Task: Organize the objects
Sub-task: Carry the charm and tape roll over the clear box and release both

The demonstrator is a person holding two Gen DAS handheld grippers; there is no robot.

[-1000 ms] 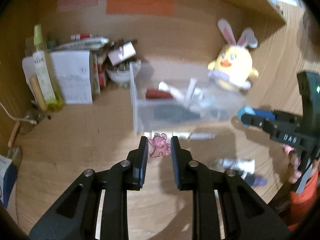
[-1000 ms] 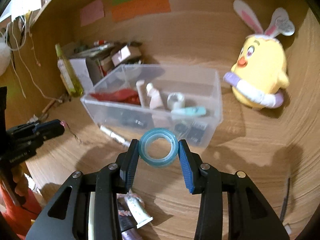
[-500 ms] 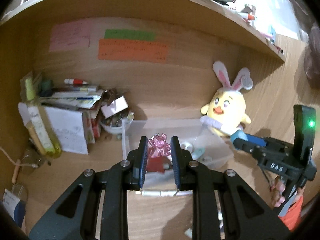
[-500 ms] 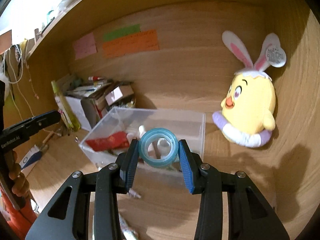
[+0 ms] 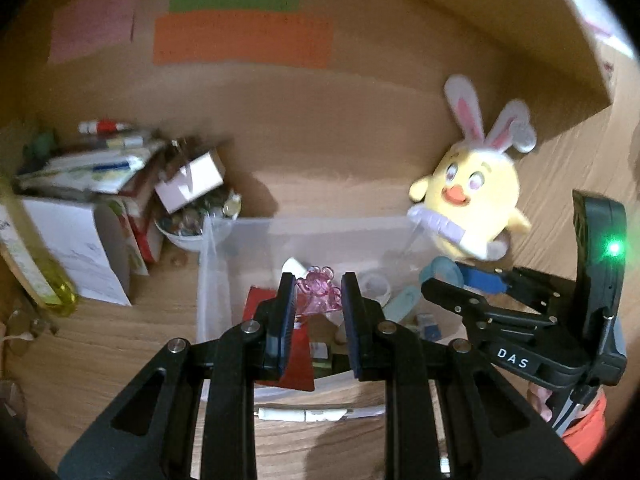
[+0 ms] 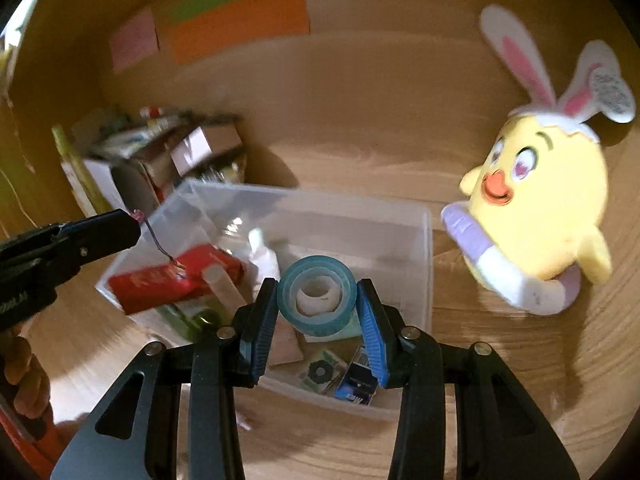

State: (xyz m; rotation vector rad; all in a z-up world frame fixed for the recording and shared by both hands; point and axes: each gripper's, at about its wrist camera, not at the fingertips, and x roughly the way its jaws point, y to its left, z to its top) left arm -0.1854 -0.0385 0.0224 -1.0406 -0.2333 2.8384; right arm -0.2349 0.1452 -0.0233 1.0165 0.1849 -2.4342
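Note:
My left gripper is shut on a small pink translucent charm and holds it over the clear plastic box. My right gripper is shut on a blue tape roll, also above the box. The box holds a red packet, white tubes, a small white ring and other small items. The right gripper shows in the left wrist view, at the right. The left gripper shows in the right wrist view, with the charm's cord dangling.
A yellow bunny-eared plush sits right of the box. Cartons, a bowl and a yellow bottle crowd the left back corner. A white cable lies in front of the box. Coloured notes hang on the back wall.
Both grippers have risen from the desk and moved forward, and now hold the charm and the tape roll over the box. Both views tilted down after looking up.

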